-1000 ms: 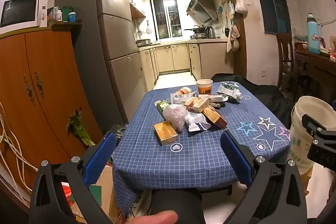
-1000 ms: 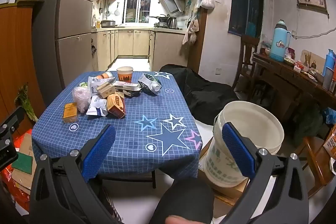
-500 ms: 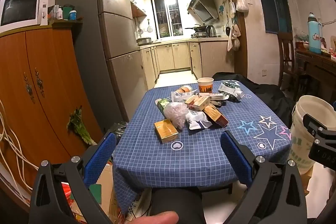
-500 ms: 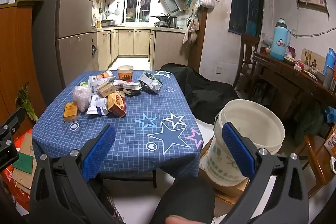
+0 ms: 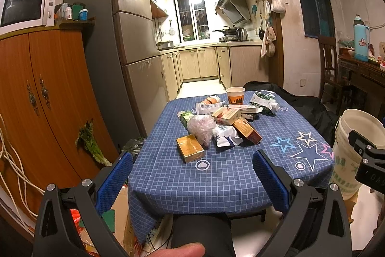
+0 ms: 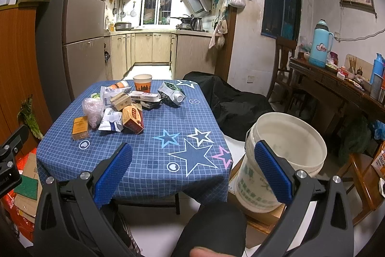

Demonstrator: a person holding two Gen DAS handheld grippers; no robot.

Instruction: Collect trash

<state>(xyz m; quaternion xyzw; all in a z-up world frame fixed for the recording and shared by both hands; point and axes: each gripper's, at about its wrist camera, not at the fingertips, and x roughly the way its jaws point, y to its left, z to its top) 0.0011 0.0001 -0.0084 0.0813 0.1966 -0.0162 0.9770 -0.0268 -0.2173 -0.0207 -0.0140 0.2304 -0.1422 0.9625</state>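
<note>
Trash is piled on a blue checked tablecloth [image 5: 216,175] [image 6: 149,143]: a gold box [image 5: 190,148] [image 6: 80,128], a crumpled clear bag [image 5: 202,128] [image 6: 92,110], a white pouch [image 5: 226,137], an orange carton [image 5: 246,130] [image 6: 133,118], a paper cup [image 5: 235,95] [image 6: 142,82] and a green packet [image 5: 263,103] [image 6: 171,93]. A white bucket [image 6: 284,160] [image 5: 353,148] stands on the floor right of the table. My left gripper [image 5: 192,180] is open, short of the table's near edge. My right gripper [image 6: 192,172] is open too, between the table corner and the bucket. Both hold nothing.
A wooden cabinet [image 5: 36,98] with a microwave [image 5: 24,9] is on the left beside a grey fridge [image 5: 125,40]. Cardboard and bags [image 6: 26,172] lie under the table's left side. A black heap [image 6: 231,102], a chair [image 6: 284,64] and a cluttered sideboard [image 6: 336,88] stand to the right.
Both grippers have edged slightly closer to the table; the trash looks a little larger. The jaws stay open and nothing on the table has moved.
</note>
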